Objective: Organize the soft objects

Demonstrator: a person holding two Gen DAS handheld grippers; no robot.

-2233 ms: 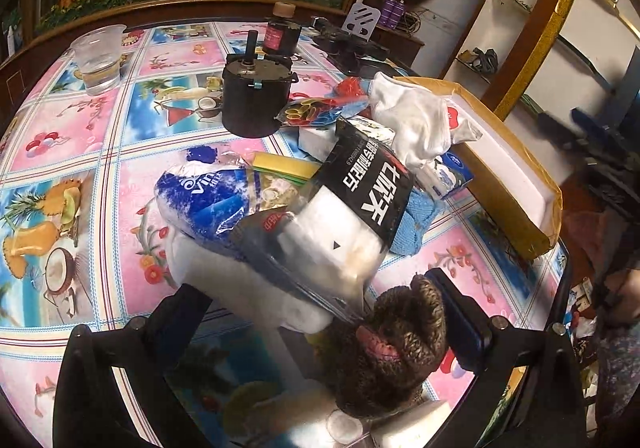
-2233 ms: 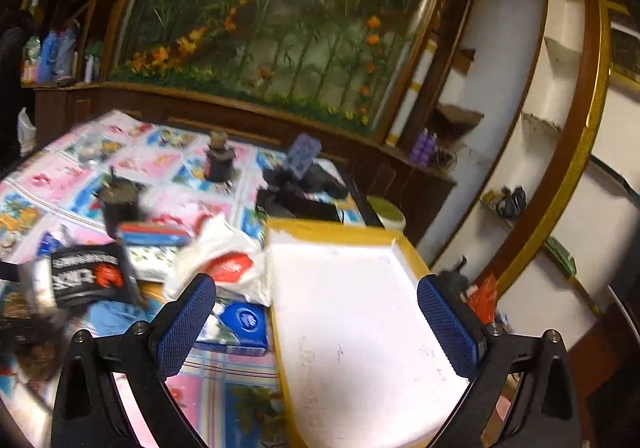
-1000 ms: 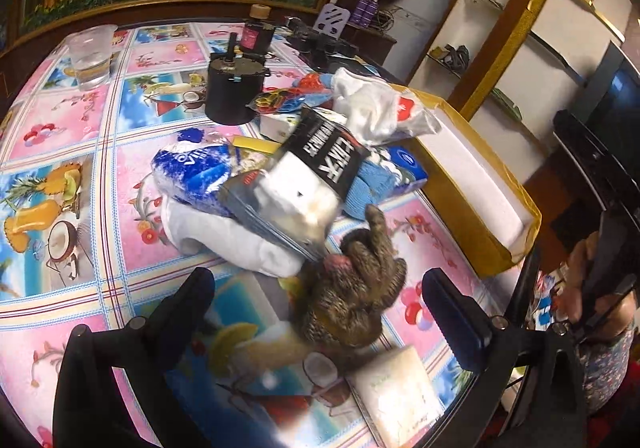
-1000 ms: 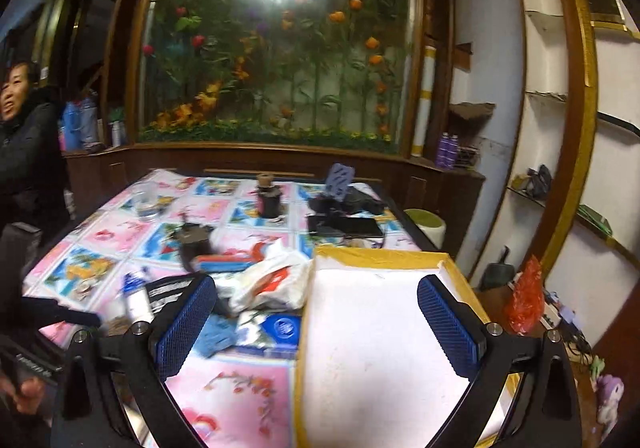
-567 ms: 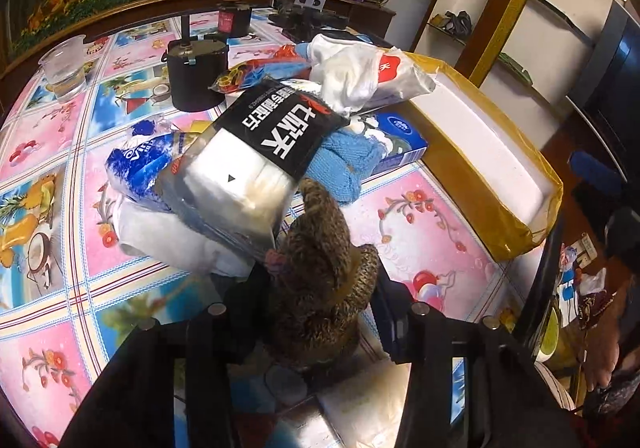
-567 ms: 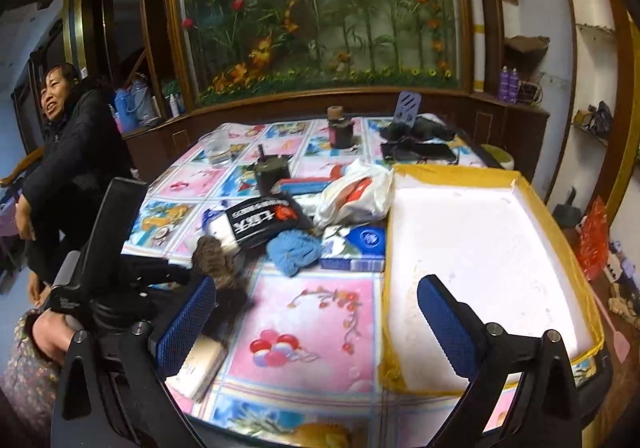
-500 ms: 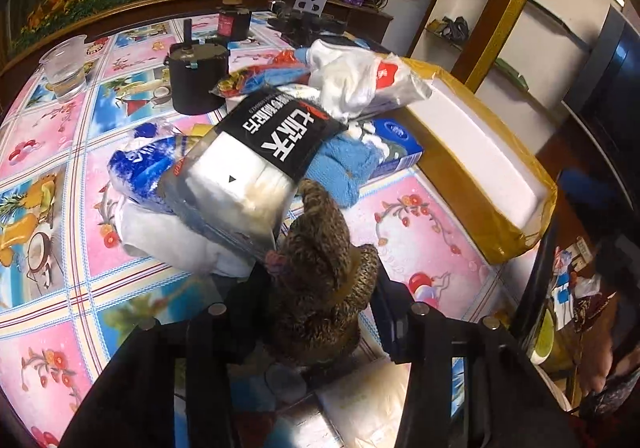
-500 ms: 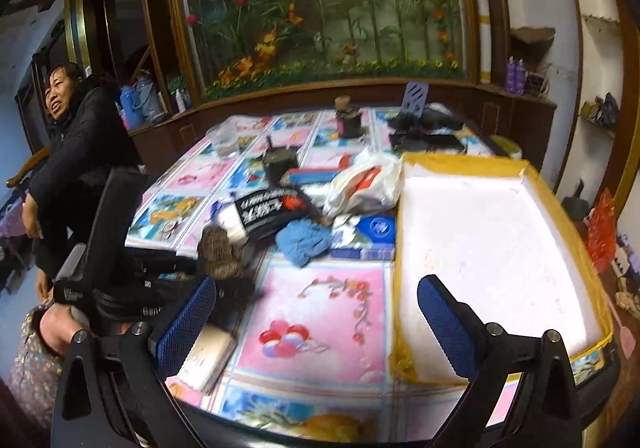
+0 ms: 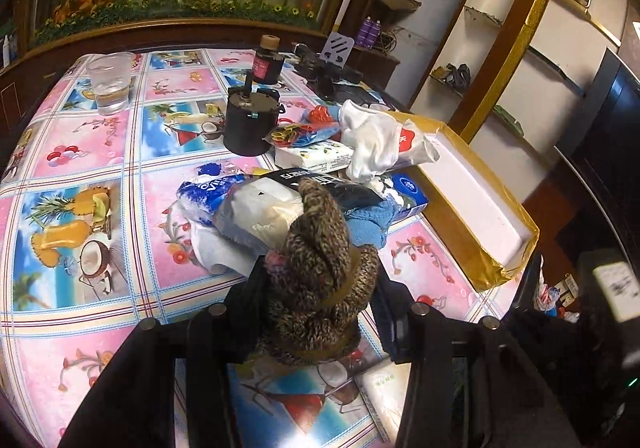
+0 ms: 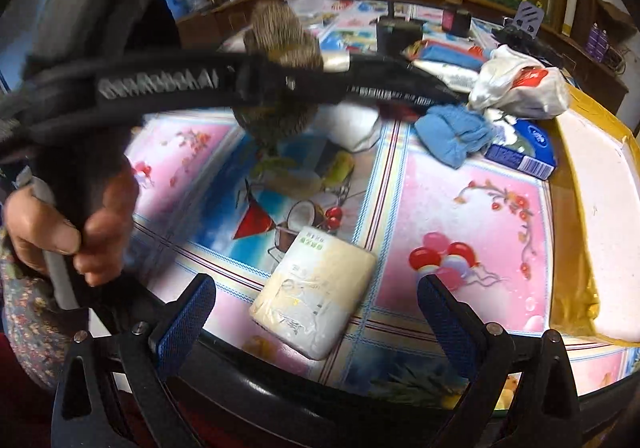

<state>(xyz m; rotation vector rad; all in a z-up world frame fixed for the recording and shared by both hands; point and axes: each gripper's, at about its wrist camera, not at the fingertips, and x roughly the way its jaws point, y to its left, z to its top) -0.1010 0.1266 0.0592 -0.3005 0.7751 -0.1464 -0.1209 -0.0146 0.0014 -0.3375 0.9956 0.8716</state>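
Note:
My left gripper is shut on a brown knitted soft toy, held a little above the flowered tablecloth. From the right wrist view the same toy shows gripped in the left gripper, with a hand on its handle. My right gripper is open over a white tissue pack near the table's front edge, nothing between its fingers. A white foam tray with yellow taped walls lies at the right, also in the right wrist view.
A heap sits mid-table: a blue knitted cloth, a white plastic bag, a blue tissue box and a black-labelled packet. Behind stand a black pot, a bottle and a plastic cup.
My left gripper went from open around the brown toy to shut on it, then raised it slightly. My right gripper tipped down from the room view to the tissue pack at the table's front.

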